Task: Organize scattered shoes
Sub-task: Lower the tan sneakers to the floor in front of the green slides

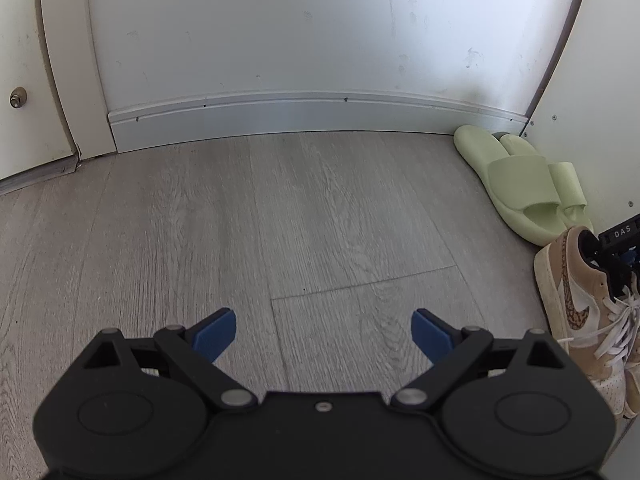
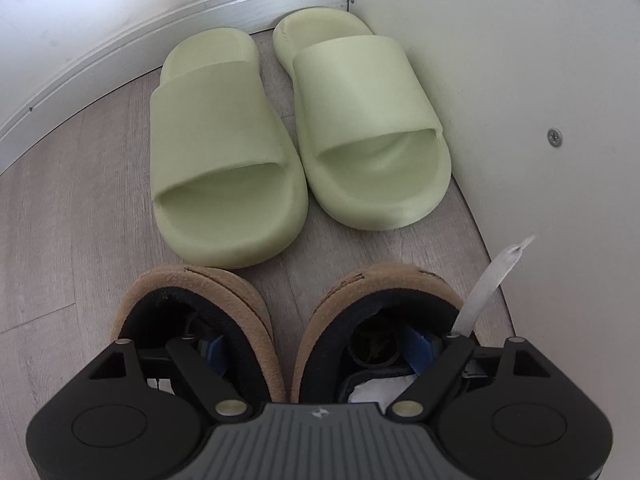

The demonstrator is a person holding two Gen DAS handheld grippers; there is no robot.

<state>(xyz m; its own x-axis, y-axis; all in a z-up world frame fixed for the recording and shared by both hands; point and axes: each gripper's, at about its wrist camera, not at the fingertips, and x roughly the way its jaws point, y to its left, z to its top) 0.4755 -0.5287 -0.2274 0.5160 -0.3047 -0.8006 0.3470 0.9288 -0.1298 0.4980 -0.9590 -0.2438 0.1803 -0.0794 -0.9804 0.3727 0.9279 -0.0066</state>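
Note:
Two pale green slides [image 2: 296, 132] stand side by side in the corner, toes to the baseboard; they also show at the right of the left wrist view [image 1: 520, 176]. Behind them stand two tan suede sneakers [image 2: 244, 312], heels toward the slides. My right gripper [image 2: 316, 354] has one blue finger inside each sneaker's opening and straddles the two inner collars; the jaws stand wide apart. One sneaker [image 1: 576, 300] and the right gripper's body [image 1: 618, 248] show in the left wrist view. My left gripper [image 1: 324, 334] is open and empty above bare floor.
A white baseboard [image 1: 304, 118] and wall run along the back. A white cabinet panel [image 2: 520, 80] stands right of the shoes. A white door with a small metal knob [image 1: 18, 98] is at the far left. Grey wood-look floor [image 1: 248, 216] lies ahead.

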